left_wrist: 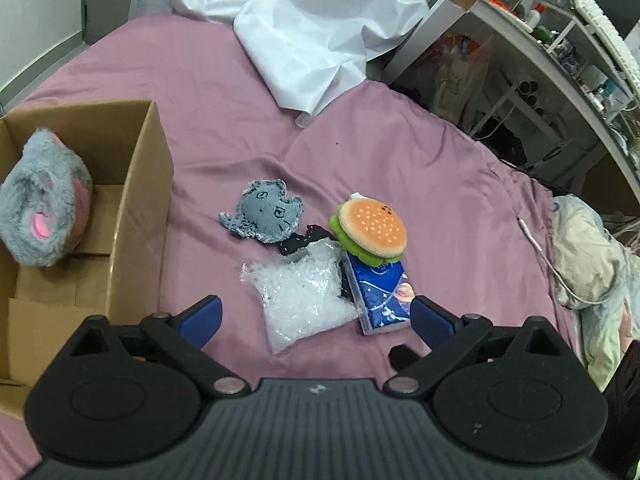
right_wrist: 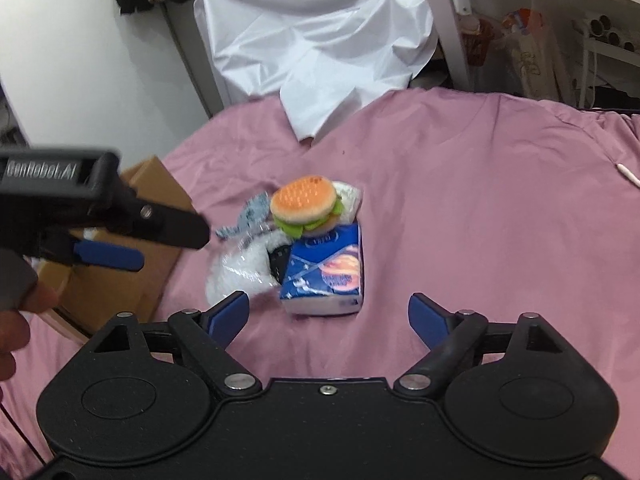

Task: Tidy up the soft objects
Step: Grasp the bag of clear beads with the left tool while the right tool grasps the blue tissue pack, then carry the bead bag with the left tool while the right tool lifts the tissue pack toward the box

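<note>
On the pink bed sheet (left_wrist: 440, 184) lie a plush hamburger (left_wrist: 370, 226), a blue tissue pack (left_wrist: 382, 294), a clear bubble-wrap bag (left_wrist: 302, 292), a grey denim patch toy (left_wrist: 262, 214) and a black item partly hidden under them. A fluffy grey plush (left_wrist: 42, 210) sits in the cardboard box (left_wrist: 138, 216) at the left. My left gripper (left_wrist: 316, 316) is open and empty, just short of the bag and tissue pack. My right gripper (right_wrist: 328, 316) is open and empty, in front of the tissue pack (right_wrist: 326, 272), with the hamburger (right_wrist: 304, 206) behind it. The left gripper also shows in the right wrist view (right_wrist: 120, 248).
A crumpled white sheet (left_wrist: 312, 28) lies at the back of the bed. White shelves (left_wrist: 560, 52) with clutter stand to the right. A bundle of pale cloth (left_wrist: 592, 264) lies at the bed's right edge. The box (right_wrist: 120, 272) sits left of the pile.
</note>
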Demonstrator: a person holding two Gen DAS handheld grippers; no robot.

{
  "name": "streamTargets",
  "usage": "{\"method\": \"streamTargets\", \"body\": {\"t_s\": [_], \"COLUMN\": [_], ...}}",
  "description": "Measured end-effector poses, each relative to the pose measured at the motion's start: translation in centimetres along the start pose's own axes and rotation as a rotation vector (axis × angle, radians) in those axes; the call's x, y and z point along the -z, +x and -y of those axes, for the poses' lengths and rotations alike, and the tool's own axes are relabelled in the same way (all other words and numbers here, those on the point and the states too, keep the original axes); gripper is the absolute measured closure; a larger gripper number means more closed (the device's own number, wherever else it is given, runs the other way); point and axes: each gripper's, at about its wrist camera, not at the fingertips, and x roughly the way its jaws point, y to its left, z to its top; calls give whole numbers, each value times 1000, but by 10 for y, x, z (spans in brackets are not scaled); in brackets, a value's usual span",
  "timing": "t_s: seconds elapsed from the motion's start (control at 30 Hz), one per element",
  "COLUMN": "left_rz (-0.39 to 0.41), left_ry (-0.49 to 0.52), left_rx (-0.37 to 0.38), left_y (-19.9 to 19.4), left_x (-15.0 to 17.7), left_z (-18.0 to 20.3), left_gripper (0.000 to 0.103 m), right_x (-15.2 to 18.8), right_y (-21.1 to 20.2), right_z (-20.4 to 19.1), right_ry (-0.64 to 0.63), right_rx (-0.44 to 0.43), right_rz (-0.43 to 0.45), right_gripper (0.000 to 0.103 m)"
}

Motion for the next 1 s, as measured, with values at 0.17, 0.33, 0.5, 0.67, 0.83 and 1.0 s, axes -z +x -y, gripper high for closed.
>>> {"method": "streamTargets", "body": {"t_s": [0.17,0.33,0.5,0.67,0.83,1.0], "left_rz": [-8,-30,-35,-46,-30,-33], "left_ry": [-17,-18,-77,-111,-135,-127], "left_rx": [-7,-51,-118,-156,-174,-135], "left_y": [14,32,48,63,64,55], "left_x": [-3,-1,1,2,2,5], "left_z": [7,14,7,2,-1,1], "left_gripper": [5,6,8,14,37,58], "right_x": [1,1,2,3,2,4], "right_y": [14,24,29,36,31,19], "right_z": [-3,-7,-12,-19,-13,-12], "right_ry": [-43,-82,-115,-156,-130,-74], "right_rx": [16,22,20,39,57,52], "right_rz": [-21,-20,-1,2,11,30], "right_gripper": [19,21,22,37,51,52]}}
